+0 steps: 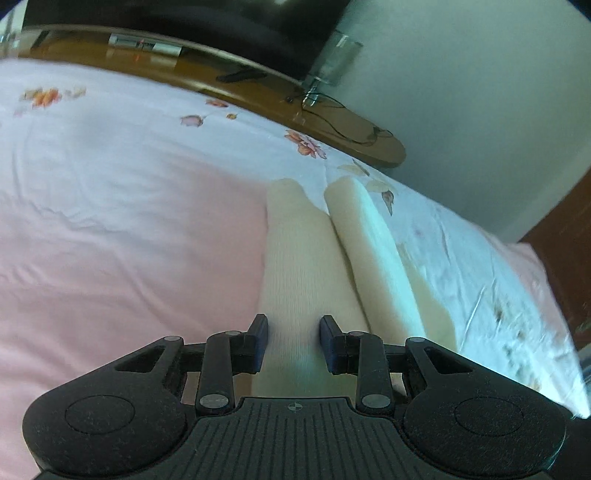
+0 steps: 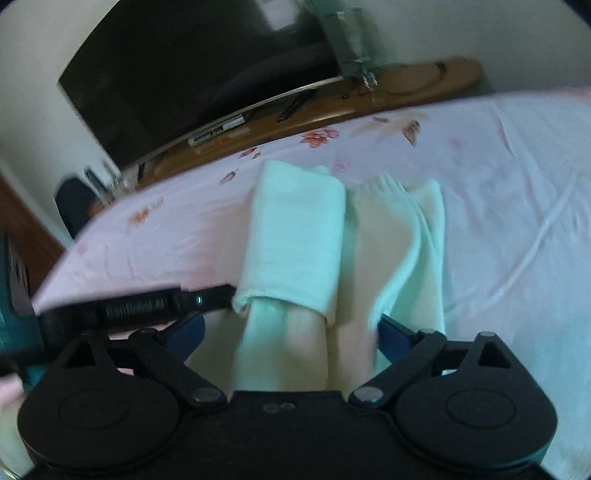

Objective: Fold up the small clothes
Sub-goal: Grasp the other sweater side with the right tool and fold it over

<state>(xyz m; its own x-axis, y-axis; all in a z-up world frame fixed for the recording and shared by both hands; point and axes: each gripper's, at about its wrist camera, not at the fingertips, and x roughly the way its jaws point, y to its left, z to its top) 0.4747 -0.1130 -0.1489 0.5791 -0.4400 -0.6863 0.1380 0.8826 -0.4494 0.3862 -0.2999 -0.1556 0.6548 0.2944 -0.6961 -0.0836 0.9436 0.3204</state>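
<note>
Cream knitted garment (image 1: 295,266) (image 2: 295,229): on the bed, laid lengthwise away from both cameras; in the left wrist view two long cream tubes side by side, touching along their near halves, spreading apart at the far ends; in the right wrist view the left part folded back over itself into a thicker pad, the right part ending in a ribbed cuff at the far end

Left gripper (image 1: 294,341): partly open, blue pads either side of the near end of the left tube; cloth between the pads, contact on the fabric not clear; cannot tell whether gripped

Right gripper (image 2: 291,332): wide open, blue pads well apart, straddling the near end of the garment; nothing pinched; left gripper's black body visible just beside it at the left, tip at the near left corner of the folded pad

Bedsheet (image 1: 110,221) (image 2: 498,203): pale pink and white, floral print along the far edge, lightly creased

Wooden ledge (image 1: 258,92) (image 2: 332,107): brown, glossy, along the far side of the bed; thin dark cable (image 1: 343,122) lying on it

Dark screen (image 1: 184,22) (image 2: 166,85): standing on the ledge, far side

Wall (image 1: 480,92): pale, behind

Both views blurred
</note>
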